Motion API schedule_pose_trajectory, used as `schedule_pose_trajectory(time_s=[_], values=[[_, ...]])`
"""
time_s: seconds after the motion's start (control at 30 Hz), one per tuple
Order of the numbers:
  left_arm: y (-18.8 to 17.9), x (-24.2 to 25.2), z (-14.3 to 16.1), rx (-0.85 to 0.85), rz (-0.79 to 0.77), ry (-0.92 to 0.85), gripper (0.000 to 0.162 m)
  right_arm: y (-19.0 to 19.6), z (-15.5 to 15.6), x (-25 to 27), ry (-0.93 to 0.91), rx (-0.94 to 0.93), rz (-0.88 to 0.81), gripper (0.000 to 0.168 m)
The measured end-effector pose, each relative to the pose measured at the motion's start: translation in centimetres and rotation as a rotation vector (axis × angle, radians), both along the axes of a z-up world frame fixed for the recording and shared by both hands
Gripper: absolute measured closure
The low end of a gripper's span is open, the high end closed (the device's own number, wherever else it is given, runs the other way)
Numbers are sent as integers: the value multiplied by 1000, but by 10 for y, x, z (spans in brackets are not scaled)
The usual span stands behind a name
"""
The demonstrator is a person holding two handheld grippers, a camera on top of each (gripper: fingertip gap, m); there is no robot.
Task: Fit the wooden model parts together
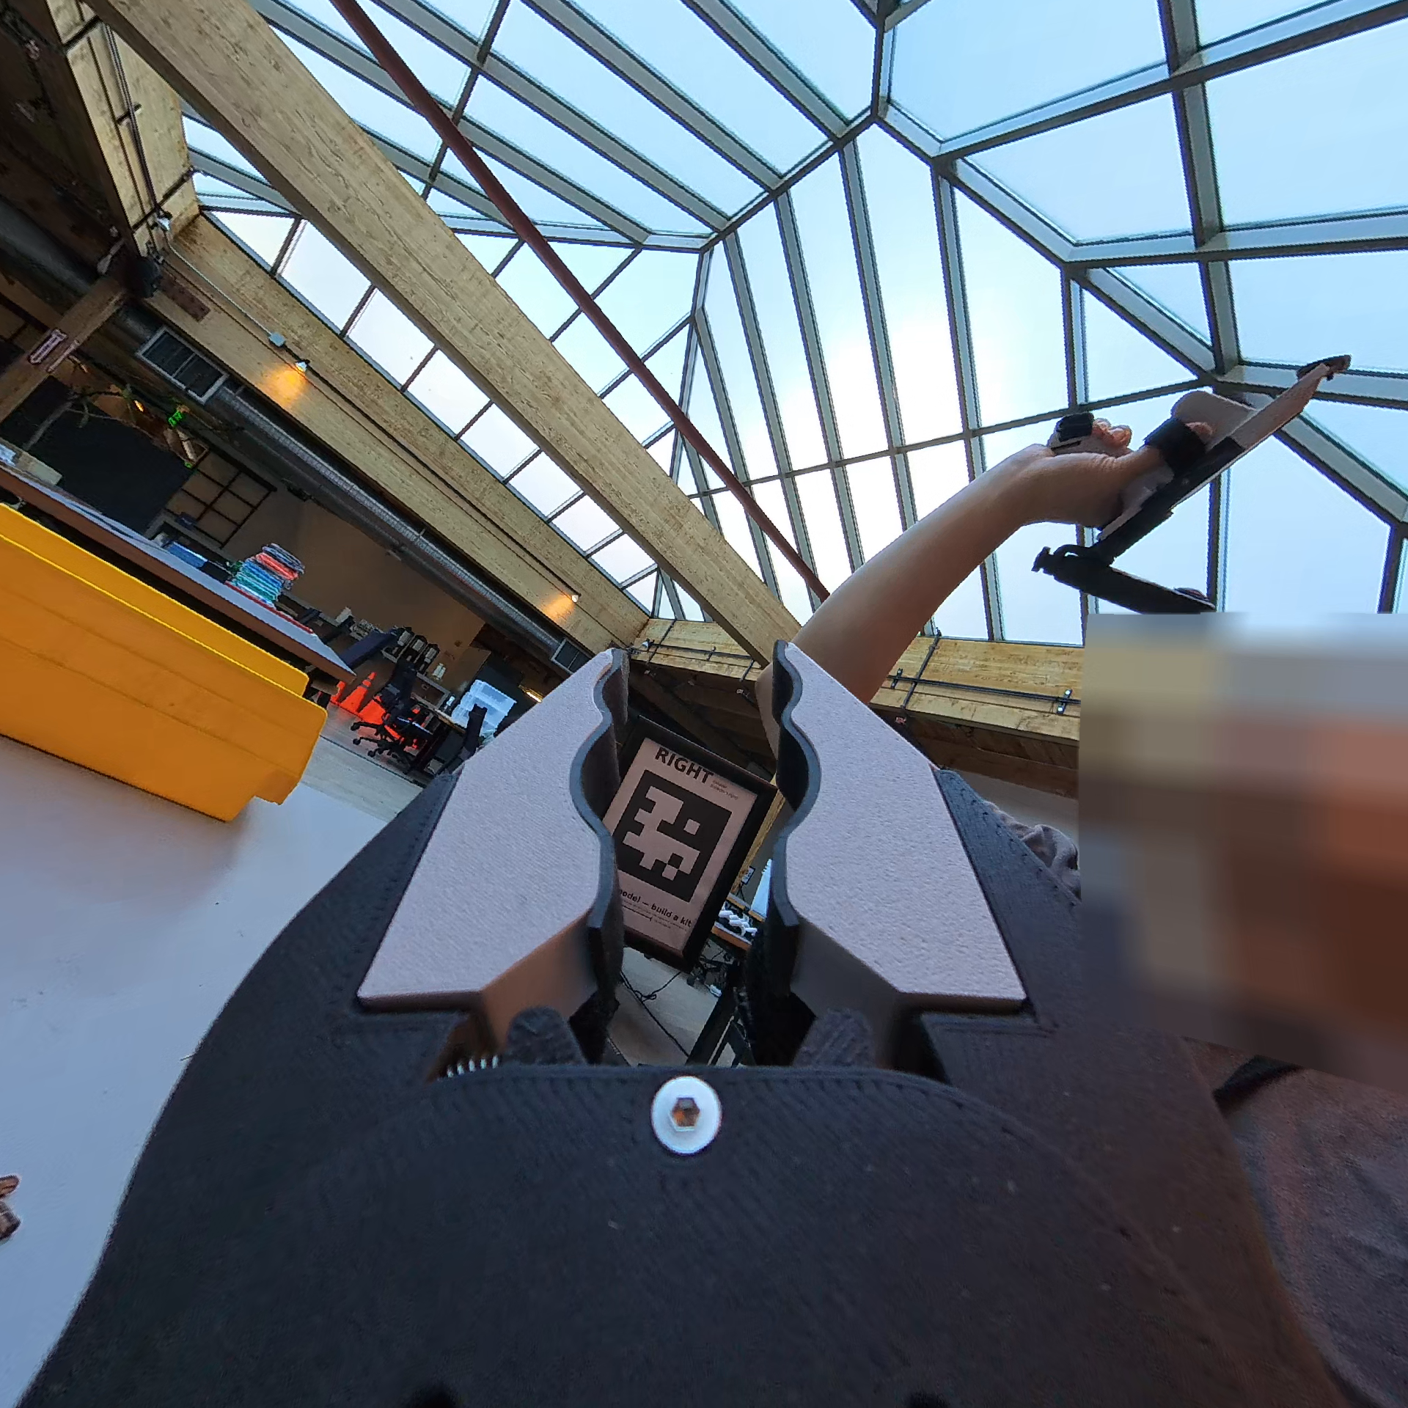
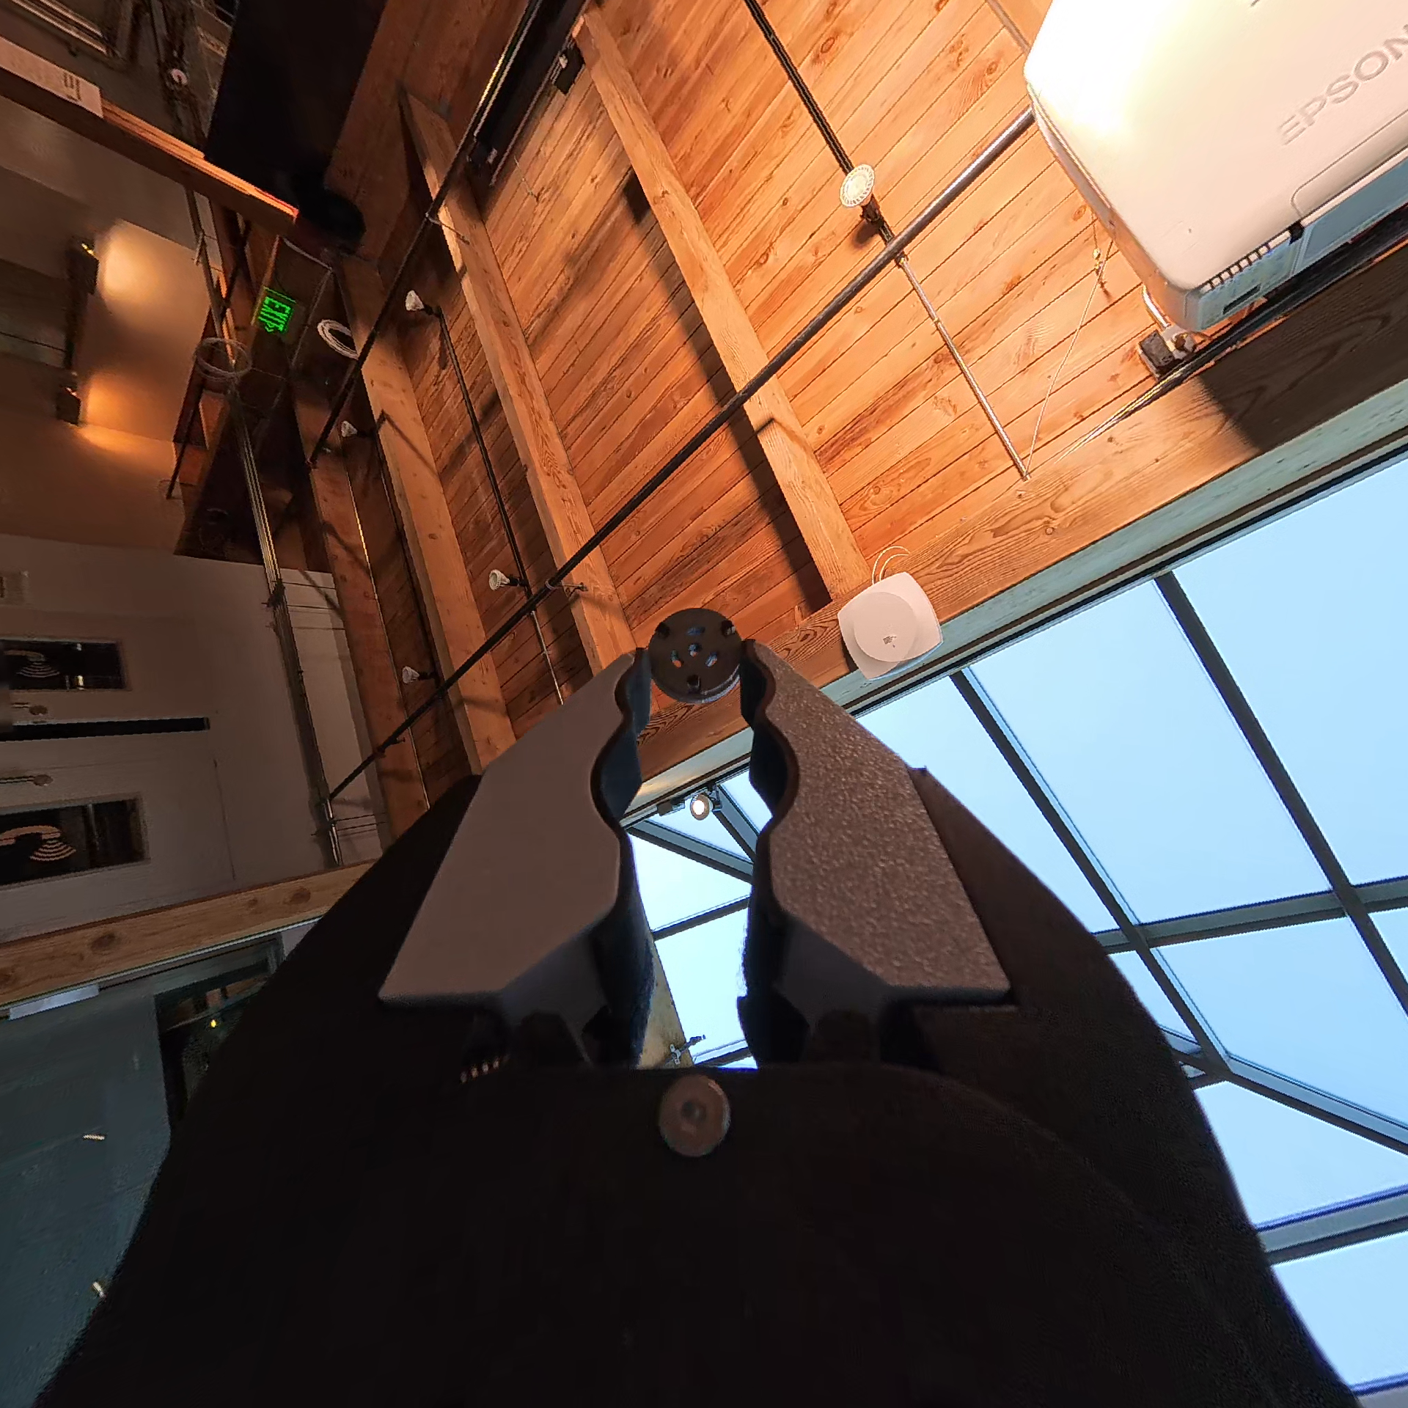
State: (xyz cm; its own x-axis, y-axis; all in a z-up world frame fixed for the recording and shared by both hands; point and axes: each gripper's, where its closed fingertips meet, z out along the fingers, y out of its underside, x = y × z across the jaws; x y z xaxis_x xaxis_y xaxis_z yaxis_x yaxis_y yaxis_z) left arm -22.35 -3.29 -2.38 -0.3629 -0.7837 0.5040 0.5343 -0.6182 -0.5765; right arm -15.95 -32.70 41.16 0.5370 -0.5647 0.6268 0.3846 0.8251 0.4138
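The right gripper (image 2: 693,678) is raised toward the ceiling, its jaws clenched on a small round wooden wheel (image 2: 692,664), a dark disc with several small holes, pinched by its rim right at the fingertips. Behind it run orange-brown ceiling planks (image 2: 686,320), a white projector (image 2: 1234,152) at the upper right, a white square ceiling unit (image 2: 888,625) just beside the wheel, and skylight panes (image 2: 1143,762) lower right. In the left wrist view that same gripper (image 1: 1196,472) shows far off at the upper right, held high by a hand (image 1: 1089,476) on an outstretched bare arm against the glass roof. The left gripper (image 1: 699,670) sits low over the pale counter (image 1: 114,952), tilted upward, its jaws released with a clear gap and nothing between them; through the gap a framed card with a black-and-white square marker (image 1: 670,838) stands behind. A yellow bin (image 1: 137,670) rests on the counter toward its far left side. A small brown piece (image 1: 6,1208) lies at the left edge of the view on the counter; what it is I cannot tell.
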Motion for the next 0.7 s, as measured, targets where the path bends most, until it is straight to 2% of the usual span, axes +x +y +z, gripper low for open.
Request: schedule_pose_trajectory(time_s=[0.7], values=[[0, 0, -1, 0, -4, 5, 126, 10, -4, 0, -4, -20, 9, 146]])
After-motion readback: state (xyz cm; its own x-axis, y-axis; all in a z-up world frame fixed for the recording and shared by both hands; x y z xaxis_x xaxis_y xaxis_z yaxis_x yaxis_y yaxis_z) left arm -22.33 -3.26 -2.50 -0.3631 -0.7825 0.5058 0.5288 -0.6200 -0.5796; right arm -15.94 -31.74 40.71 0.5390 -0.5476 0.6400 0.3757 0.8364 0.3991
